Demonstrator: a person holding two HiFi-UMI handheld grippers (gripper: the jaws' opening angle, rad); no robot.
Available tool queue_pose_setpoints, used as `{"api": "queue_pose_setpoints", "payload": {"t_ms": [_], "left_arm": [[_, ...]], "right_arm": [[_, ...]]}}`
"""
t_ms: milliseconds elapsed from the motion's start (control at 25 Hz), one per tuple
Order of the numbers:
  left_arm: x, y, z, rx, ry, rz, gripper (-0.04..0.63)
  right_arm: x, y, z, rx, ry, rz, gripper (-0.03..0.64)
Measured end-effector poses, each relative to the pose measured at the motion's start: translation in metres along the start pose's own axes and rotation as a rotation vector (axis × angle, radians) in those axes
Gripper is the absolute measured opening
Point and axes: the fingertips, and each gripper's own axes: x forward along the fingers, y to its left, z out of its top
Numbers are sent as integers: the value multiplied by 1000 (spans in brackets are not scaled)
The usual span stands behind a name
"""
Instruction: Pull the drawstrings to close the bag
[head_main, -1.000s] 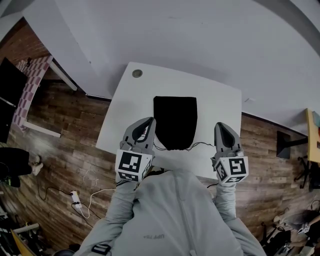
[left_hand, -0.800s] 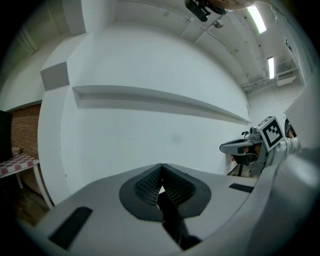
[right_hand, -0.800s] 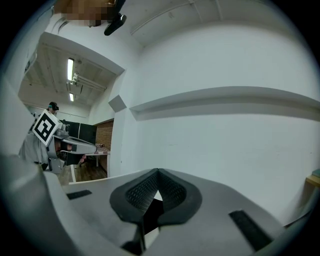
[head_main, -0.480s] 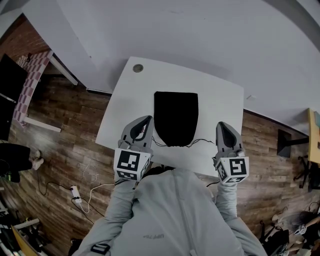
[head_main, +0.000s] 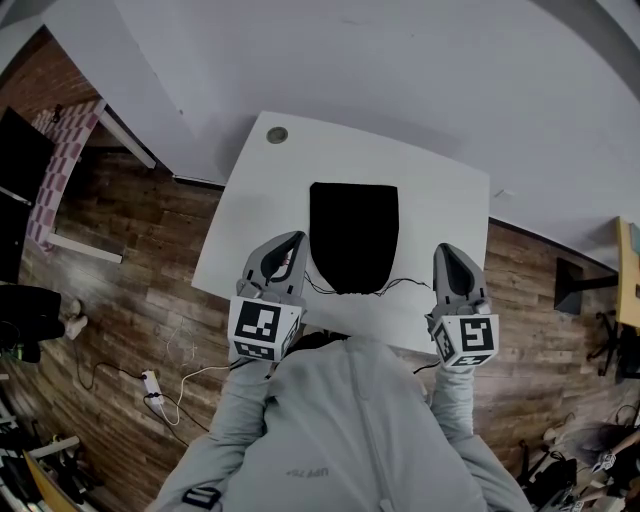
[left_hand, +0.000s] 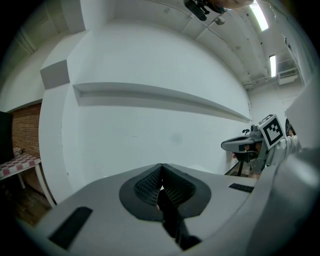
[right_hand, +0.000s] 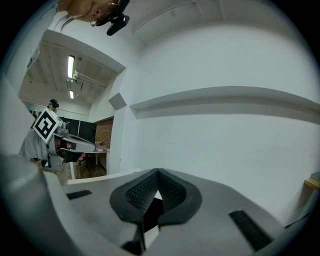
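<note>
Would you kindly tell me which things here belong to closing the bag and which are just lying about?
Job: black bag, drawstrings, left tool, right tool.
Lying about: floor power strip, checked cloth.

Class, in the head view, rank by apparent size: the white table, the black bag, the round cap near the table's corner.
1. white table
2. black bag
3. round cap
None look alike, so the order is clear.

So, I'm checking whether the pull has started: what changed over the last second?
Nothing visibly changed. The left gripper and right gripper stay shut either side of the flat black fabric bag on the white table, thin drawstrings trailing toward them.
</note>
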Motion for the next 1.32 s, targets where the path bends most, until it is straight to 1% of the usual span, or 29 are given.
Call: {"api": "queue_pose_setpoints", "payload": {"t_ms": [440,1320], "left_arm": [[3,6,-2,-6,6,-3,25],[8,6,-1,-4,17,7,25]], "right_arm": [[4,-2,-1,21,6,-23,21],[8,-6,-1,15,-1,-2,21]]}}
